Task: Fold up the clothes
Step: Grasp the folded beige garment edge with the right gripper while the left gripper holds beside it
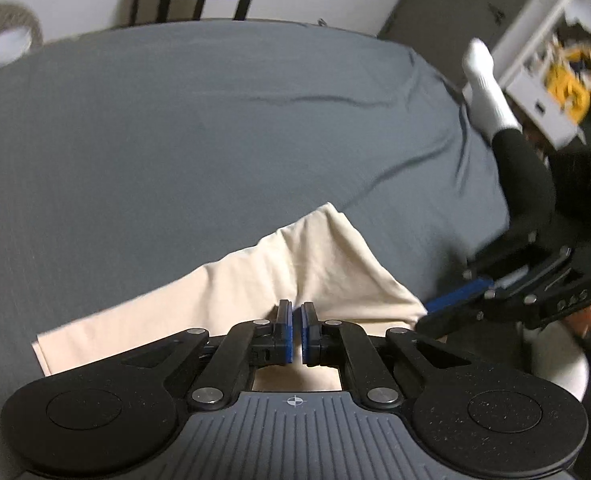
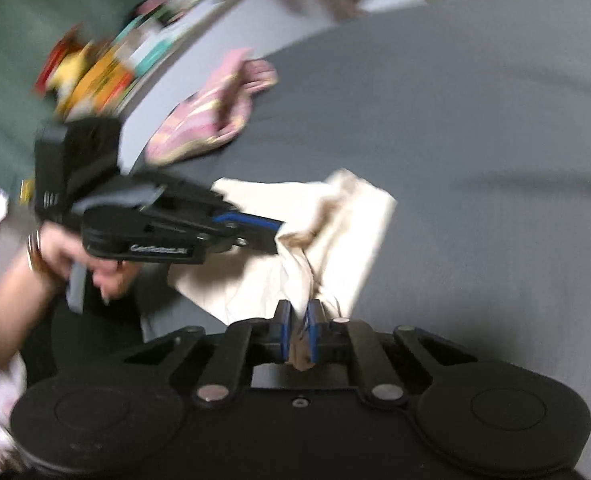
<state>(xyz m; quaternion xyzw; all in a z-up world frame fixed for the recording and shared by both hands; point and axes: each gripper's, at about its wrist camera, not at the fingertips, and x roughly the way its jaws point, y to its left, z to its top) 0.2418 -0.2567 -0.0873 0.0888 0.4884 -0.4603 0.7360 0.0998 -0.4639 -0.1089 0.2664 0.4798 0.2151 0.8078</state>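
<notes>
Cream garment (image 1: 295, 280) bunched on grey bedsheet (image 1: 215, 140), 6 o'clock in both views; left gripper (image 1: 296, 334) nearly closed, grip unclear; right gripper (image 2: 300, 332) pinching a fold; risk: thin pinch slipping, fold collapsing

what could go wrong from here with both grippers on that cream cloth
1. The right gripper pinches only a thin bunched fold of the cream cloth; a pull might slip it out.
2. The left gripper looks shut near the cloth's edge, so an uneven lift may skew the fold.
3. The pink garment lies nearby on the grey sheet and could get dragged along.
</notes>
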